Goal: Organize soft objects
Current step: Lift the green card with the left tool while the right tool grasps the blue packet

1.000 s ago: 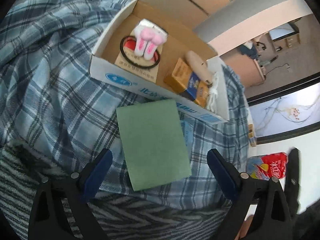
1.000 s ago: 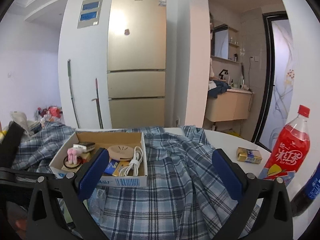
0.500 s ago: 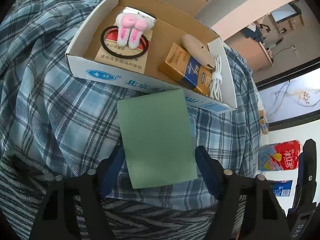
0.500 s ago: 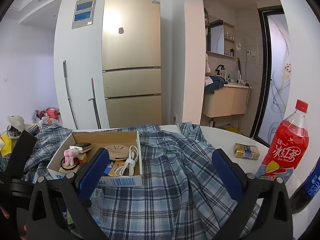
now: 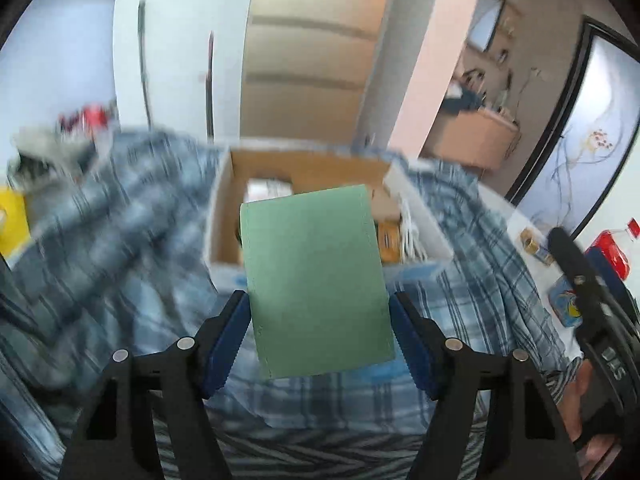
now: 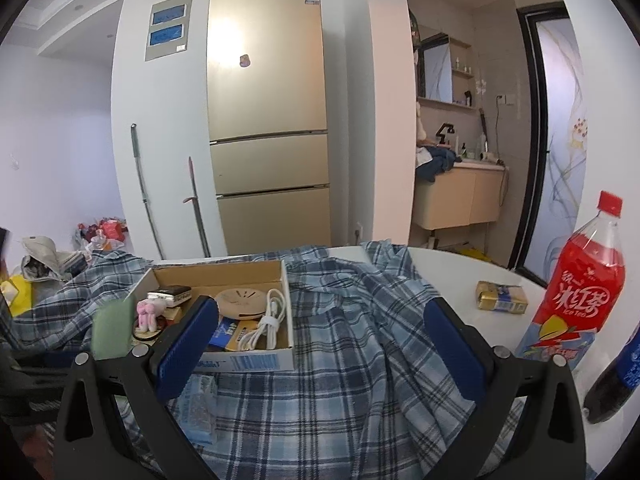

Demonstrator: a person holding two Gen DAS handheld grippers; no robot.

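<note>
Left gripper (image 5: 318, 332) is clamped on the green pad (image 5: 316, 280) — pads pressing its two side edges, the pad clear of the plaid cloth (image 5: 120, 220). Its long axis runs forward along the fingers, far edge overlapping the near wall of the box (image 5: 224, 200). The box lies directly ahead of this gripper and slightly lower; judged, the deposit needs only a short forward carry. Right gripper (image 6: 320, 336) stands spread and empty over the cloth, the box off to its left — the farther tool, and idle. Left view is blurred; box contents unclear there.
</note>
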